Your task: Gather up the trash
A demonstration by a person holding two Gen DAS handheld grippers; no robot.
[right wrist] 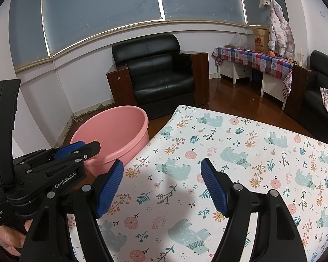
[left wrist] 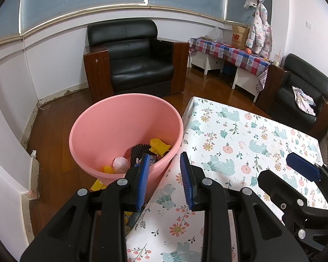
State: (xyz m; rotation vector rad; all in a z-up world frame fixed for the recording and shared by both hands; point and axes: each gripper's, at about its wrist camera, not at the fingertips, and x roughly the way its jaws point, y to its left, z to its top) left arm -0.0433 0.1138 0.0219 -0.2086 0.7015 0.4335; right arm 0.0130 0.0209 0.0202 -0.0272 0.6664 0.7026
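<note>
Left gripper [left wrist: 165, 182] sits low centre in the left wrist view, blue pads apart with nothing between them, straddling the near rim of the pink bin [left wrist: 102, 128] and the table edge. Right gripper [right wrist: 161, 184] is low centre in its own view, pads wide apart and empty, over the bear-and-flower tablecloth [right wrist: 229, 148]; in the left wrist view only part of it shows at lower right, cut by the frame edge. The trash is in the bin bottom: yellow crumpled paper [left wrist: 160, 146], a dark ribbed piece [left wrist: 138, 152], a pale pink lump [left wrist: 120, 163] and a small yellow bit [left wrist: 108, 169], all partly hidden by the near rim and the left pad; a small item behind that pad is too covered to identify, possibly a wrapper. From the right wrist view the bin's inside bottom is out of sight behind its wall. Something yellow on the floor below the bin, lower left of centre, is mostly blocked by the gripper body. A hand [right wrist: 8, 238] grips the left handle at the lower left corner, cropped. Black armchair [left wrist: 131, 56] stands behind, upper centre.
</note>
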